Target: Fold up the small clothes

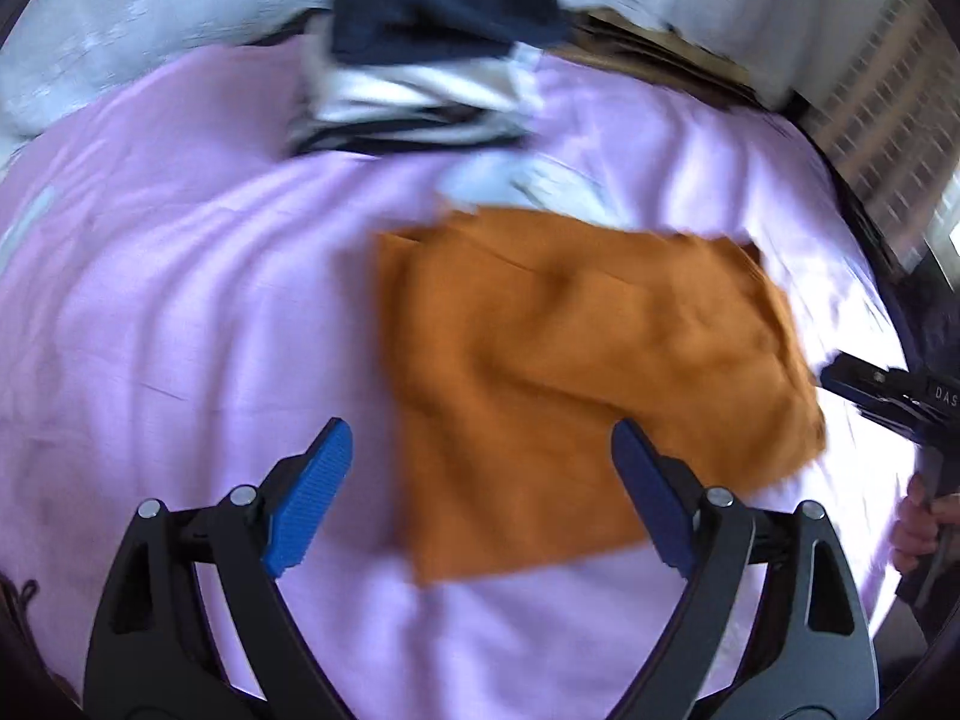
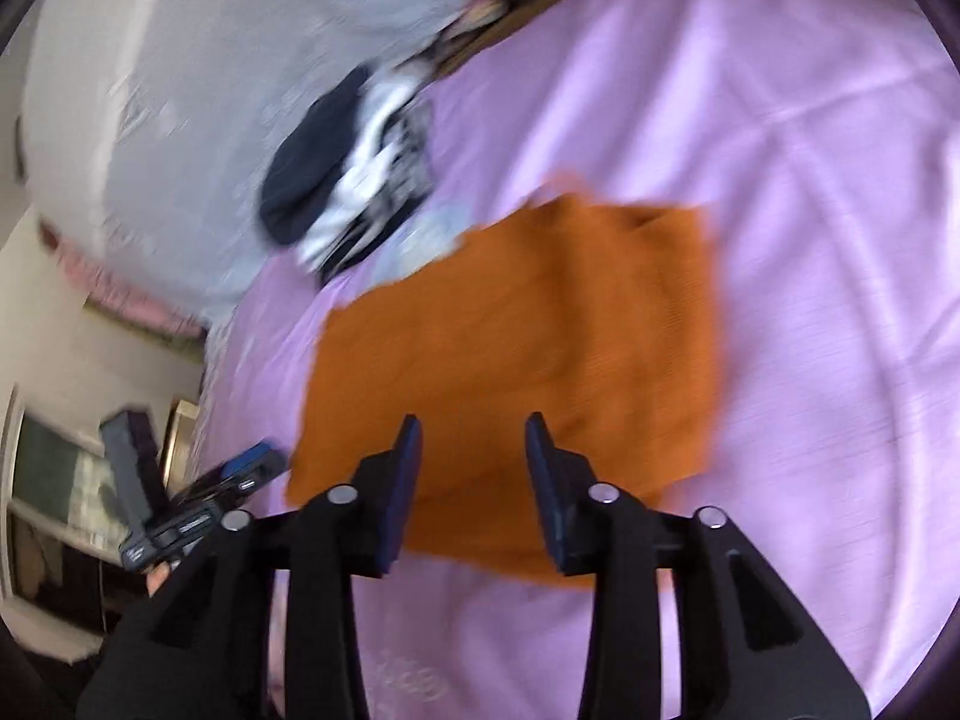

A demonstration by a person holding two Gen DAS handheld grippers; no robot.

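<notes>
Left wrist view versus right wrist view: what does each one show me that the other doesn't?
Only the left wrist view shows the open left claw up close, a tiled wall at the right edge and a hand gripping the other tool.

Only the right wrist view shows the open right claw up close and a window at far left.

Both show the orange cloth lying flat on the lilac sheet, held by neither claw, and the pile of clothes beyond it.
</notes>
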